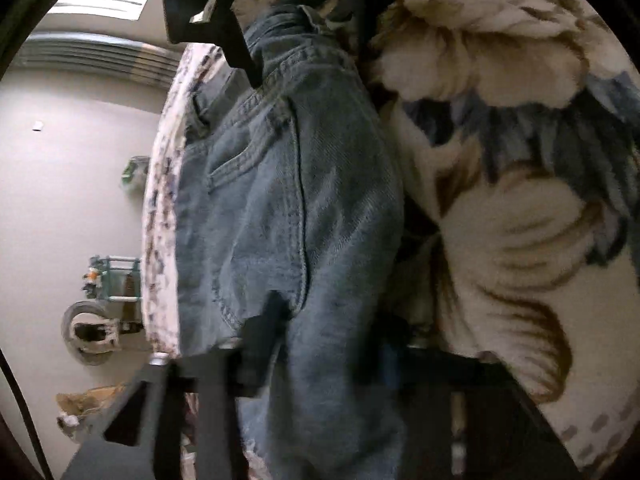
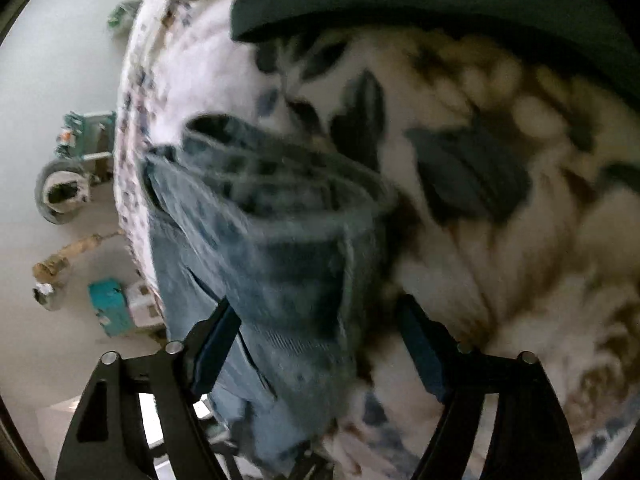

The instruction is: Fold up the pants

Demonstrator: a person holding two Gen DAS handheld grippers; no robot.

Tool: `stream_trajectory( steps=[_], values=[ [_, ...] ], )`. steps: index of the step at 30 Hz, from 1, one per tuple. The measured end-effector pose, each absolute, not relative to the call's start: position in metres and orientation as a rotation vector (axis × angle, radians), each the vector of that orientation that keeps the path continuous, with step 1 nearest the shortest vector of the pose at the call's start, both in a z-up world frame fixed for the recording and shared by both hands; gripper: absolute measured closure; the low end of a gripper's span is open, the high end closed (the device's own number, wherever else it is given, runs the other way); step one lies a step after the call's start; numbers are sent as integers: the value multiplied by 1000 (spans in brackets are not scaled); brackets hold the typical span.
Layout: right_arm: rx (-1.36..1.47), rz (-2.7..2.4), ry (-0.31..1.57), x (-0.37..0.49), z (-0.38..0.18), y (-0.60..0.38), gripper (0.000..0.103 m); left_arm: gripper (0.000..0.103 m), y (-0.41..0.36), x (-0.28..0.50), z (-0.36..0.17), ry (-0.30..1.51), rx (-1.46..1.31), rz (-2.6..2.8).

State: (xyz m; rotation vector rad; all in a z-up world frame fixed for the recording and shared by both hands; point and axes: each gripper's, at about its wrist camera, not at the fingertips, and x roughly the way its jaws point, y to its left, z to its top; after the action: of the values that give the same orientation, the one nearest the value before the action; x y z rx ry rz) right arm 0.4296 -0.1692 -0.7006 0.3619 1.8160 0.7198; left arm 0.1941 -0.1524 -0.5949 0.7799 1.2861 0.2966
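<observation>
Unlabelled jeans [image 1: 288, 208] (denim) on floral blanket [image 1: 520, 220]

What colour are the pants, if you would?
Faded blue denim pants, clearest in the left wrist view.

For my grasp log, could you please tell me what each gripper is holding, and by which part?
The left gripper straddles the blue denim jeans near a seam; whether it pinches them is unclear. The right gripper is open around the jeans, holding nothing.
</observation>
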Motion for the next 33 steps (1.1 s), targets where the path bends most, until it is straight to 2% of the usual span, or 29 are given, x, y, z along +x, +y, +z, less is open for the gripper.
stream_trajectory(
  steps=[1, 4, 10, 14, 18, 19, 20, 22, 24, 25, 26, 28, 33],
  values=[
    [374, 728, 1801, 430, -702, -168, 61, 80, -152, 193, -593, 1277, 783, 287],
    [390, 704, 1758, 426, -697, -171, 70, 84, -149, 190, -584, 1246, 798, 256],
    [518, 687, 1682, 395, -659, -217, 75, 85, -144, 162, -565, 1162, 889, 190],
    [594, 606, 1703, 349, -653, -265, 77, 85, -141, 136, -556, 1125, 934, 127],
    [678, 516, 1737, 301, -668, -301, 76, 82, -137, 121, -557, 1159, 896, 93],
    [710, 491, 1751, 292, -675, -308, 73, 80, -136, 119, -558, 1175, 871, 93],
    [726, 452, 1767, 286, -682, -309, 65, 72, -134, 118, -560, 1199, 831, 99],
    [696, 398, 1781, 281, -687, -311, 57, 66, -127, 118, -558, 1240, 739, 122],
    [686, 391, 1778, 279, -686, -309, 54, 61, -117, 120, -550, 1281, 599, 177],
    [674, 395, 1784, 279, -685, -305, 47, 50, -112, 118, -546, 1303, 525, 206],
    [657, 396, 1791, 279, -684, -302, 45, 42, -106, 118, -542, 1326, 442, 235],
    [616, 415, 1798, 278, -677, -294, 45, 37, -94, 118, -535, 1377, 278, 295],
    [518, 426, 1817, 263, -661, -281, 45, 36, -64, 105, -533, 1477, -151, 434]
  ],
)
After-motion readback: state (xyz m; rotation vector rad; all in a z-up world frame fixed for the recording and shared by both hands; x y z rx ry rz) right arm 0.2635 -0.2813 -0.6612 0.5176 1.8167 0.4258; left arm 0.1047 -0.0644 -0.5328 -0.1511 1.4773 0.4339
